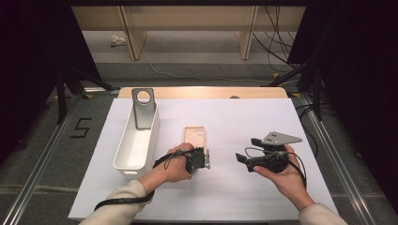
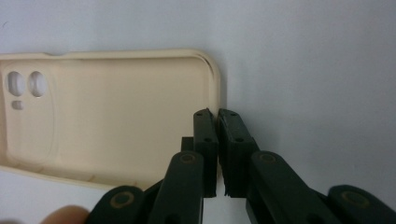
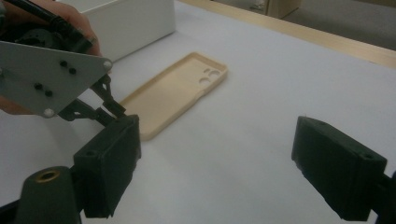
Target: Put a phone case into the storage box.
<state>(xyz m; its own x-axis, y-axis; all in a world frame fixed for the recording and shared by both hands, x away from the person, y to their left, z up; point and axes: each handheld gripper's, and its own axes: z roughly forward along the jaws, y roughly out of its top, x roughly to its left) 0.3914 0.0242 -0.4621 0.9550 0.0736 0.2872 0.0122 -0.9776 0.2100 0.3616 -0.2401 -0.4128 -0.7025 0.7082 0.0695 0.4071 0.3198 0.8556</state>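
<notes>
A cream phone case [image 1: 195,135] lies hollow side up on the white table cover, its camera holes at the far end. My left gripper [image 1: 202,159] is at its near end. In the left gripper view the case [image 2: 116,116] has its side rim pinched between the jaws of the left gripper [image 2: 218,117], which is shut on it. My right gripper [image 1: 248,151] is held in a hand to the right of the case, apart from it. Its jaws stand wide open around bare table in the right gripper view [image 3: 224,163], where the case [image 3: 177,88] lies ahead on the left.
A long white bin [image 1: 123,154] stands left of the case, with a grey phone case [image 1: 143,108] leaning upright at its far end. The table's wooden far edge [image 1: 202,92] runs behind. The bin's wall [image 3: 135,21] is at the upper left of the right gripper view.
</notes>
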